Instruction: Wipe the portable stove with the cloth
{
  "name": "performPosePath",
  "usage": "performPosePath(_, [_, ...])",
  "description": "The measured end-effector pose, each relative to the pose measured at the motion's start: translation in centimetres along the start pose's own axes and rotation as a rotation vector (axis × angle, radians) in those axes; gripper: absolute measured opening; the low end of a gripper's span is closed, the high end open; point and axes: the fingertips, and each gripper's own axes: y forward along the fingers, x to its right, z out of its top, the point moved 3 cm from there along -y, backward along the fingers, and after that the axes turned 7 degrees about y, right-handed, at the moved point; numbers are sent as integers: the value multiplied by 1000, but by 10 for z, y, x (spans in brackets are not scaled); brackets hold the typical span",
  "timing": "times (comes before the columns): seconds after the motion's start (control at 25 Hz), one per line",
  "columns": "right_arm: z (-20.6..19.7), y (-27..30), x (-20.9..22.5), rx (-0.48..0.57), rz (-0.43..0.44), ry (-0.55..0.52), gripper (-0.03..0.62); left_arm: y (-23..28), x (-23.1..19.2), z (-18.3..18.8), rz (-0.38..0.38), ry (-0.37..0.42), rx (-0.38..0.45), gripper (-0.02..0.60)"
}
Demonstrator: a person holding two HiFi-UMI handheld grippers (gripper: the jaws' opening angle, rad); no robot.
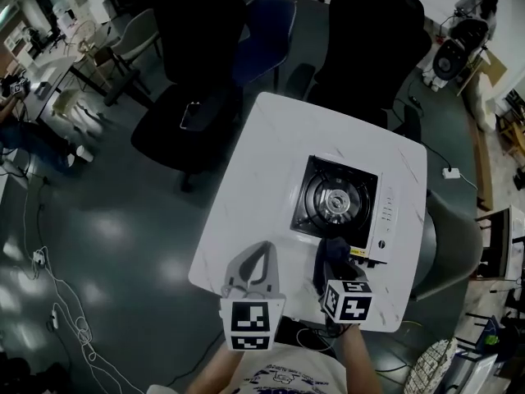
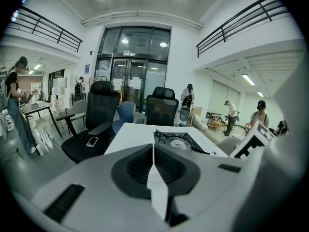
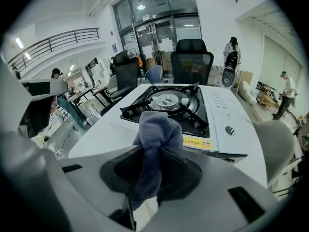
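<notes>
Right gripper (image 3: 153, 153) jaws clamp the cloth (image 3: 157, 129), near the stove's (image 3: 217, 117) near edge. Left gripper (image 2: 153, 153) jaws closed, empty. Wiping seemingly not begun; whole stove left.

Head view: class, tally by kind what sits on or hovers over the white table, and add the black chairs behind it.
Stove: 1
Cloth: 1
Grippers: 2, left gripper and right gripper
Black chairs: 2
Total: 6
</notes>
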Motion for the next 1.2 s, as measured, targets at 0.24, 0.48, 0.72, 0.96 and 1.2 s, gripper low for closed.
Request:
performPosePath(0.24, [5,11,-28,-17,56,-63,100,0,-12,-4,27,-12,-9,20])
performPosePath(0.48, [8,21,-51,-29,104,-87,100,1,-20,-8,44,-31,-17,20])
performPosePath(0.72, [12,29,-73,-50,153,-122,100,5,-30,-11,63,-50,-25,20])
performPosePath(0.96, [15,35,-93,-74,195,-164,100,12,-38,-9,75,-56,-28,20])
performPosePath(1.2, [19,43,-115,-98,245,-198,100,20,-43,-6,81,-63,-31,20])
